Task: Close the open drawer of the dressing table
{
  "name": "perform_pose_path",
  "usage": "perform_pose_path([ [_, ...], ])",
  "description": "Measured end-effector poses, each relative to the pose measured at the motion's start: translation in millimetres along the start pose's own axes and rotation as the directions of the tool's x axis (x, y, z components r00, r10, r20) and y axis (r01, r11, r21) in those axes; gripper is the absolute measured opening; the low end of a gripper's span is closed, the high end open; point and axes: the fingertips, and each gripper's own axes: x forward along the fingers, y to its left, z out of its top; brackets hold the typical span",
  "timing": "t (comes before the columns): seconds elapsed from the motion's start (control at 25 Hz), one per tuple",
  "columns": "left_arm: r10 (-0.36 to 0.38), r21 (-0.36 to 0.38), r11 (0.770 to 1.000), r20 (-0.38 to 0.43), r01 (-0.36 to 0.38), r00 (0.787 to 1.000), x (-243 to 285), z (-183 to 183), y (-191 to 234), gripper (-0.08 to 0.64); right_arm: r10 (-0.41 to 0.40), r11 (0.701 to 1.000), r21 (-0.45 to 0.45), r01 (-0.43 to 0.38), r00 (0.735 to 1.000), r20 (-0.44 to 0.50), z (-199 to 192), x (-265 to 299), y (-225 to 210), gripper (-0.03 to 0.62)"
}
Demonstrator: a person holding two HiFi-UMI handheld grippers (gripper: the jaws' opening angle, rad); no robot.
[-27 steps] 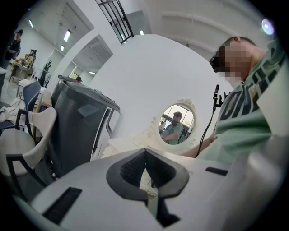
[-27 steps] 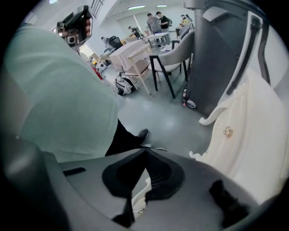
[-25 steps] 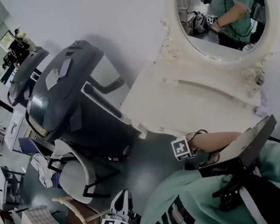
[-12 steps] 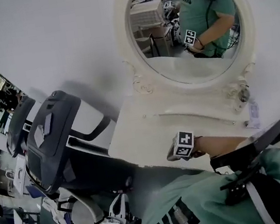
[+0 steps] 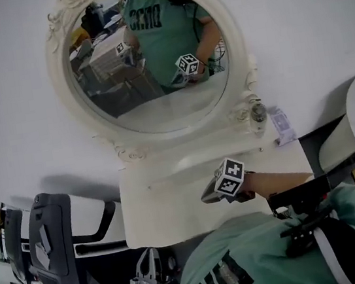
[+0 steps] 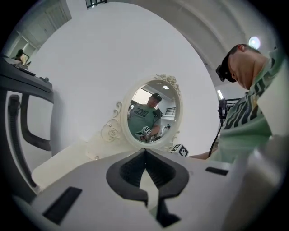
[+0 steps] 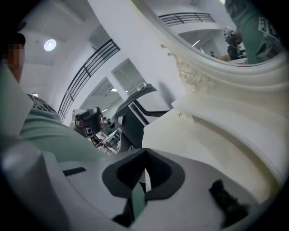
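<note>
Dressing table [image 5: 166, 199]: cream, set against a white wall, directly in front of the person. An oval mirror [image 5: 154, 75] in a carved frame rises from its back edge. The head view shows only the top; the front face lies below the person's chest, so the drawer cannot be made out in any view and its position cannot be confirmed.

Right gripper [image 5: 206, 198]: held above the right half of the table top, marker cube uppermost, pointing left across the surface. Its own view shows the jaws together at the tips [image 7: 145, 151], with nothing between them. Beyond them lie the table top [image 7: 203, 144] and the mirror frame [image 7: 235, 40].

Left gripper [image 5: 148, 258]: low at the table's front left corner, off the top and clear of it, just beside a black chair [image 5: 55, 249]. Its own view shows the jaws closed tip to tip [image 6: 144, 151] and empty. It faces the mirror [image 6: 152, 113] across the table [image 6: 72, 158], with the chair [image 6: 18, 113] at the left edge.

Other items: a small dark thing [image 5: 258, 112] stands at the right foot of the mirror frame, and a pale card [image 5: 283, 127] lies just beside it on the table's back right corner. The mirror reflects the person in a green shirt and one marker cube. Neither gripper touches the table.
</note>
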Motion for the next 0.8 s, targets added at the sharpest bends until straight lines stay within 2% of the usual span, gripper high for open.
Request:
perform_pose_path([
  [0.12,-0.099,0.033,0.994,-0.024,0.100,0.995,20,15,18,0.009,-0.087,0.995,0.048,0.083,0.991,0.100,11,-9,-4,0.011],
  [0.2,-0.165,0.045,0.985,-0.034,0.166,0.986,31,28,32,0.009,-0.171,0.983,0.101,0.154,0.964,0.202,28,-20,-7,0.011],
  [0.32,-0.262,0.067,0.961,-0.078,0.267,0.962,39,45,47,0.009,-0.299,0.950,0.204,0.238,0.882,0.365,53,-42,0,0.011],
  [0.4,-0.315,0.078,0.943,-0.107,0.324,0.943,42,53,54,0.009,-0.377,0.924,0.240,0.299,0.824,0.423,62,-56,11,0.011],
  [0.56,-0.401,0.065,0.908,-0.147,0.413,0.904,59,62,59,0.009,-0.497,0.868,0.302,0.395,0.716,0.490,65,-87,30,0.011],
  [0.64,-0.431,0.075,0.892,-0.162,0.447,0.888,71,62,53,0.009,-0.531,0.847,0.307,0.433,0.689,0.493,60,-99,39,0.011],
  [0.8,-0.467,0.071,0.873,-0.161,0.482,0.870,96,58,33,0.009,-0.579,0.814,0.295,0.501,0.658,0.480,43,-125,47,0.011],
])
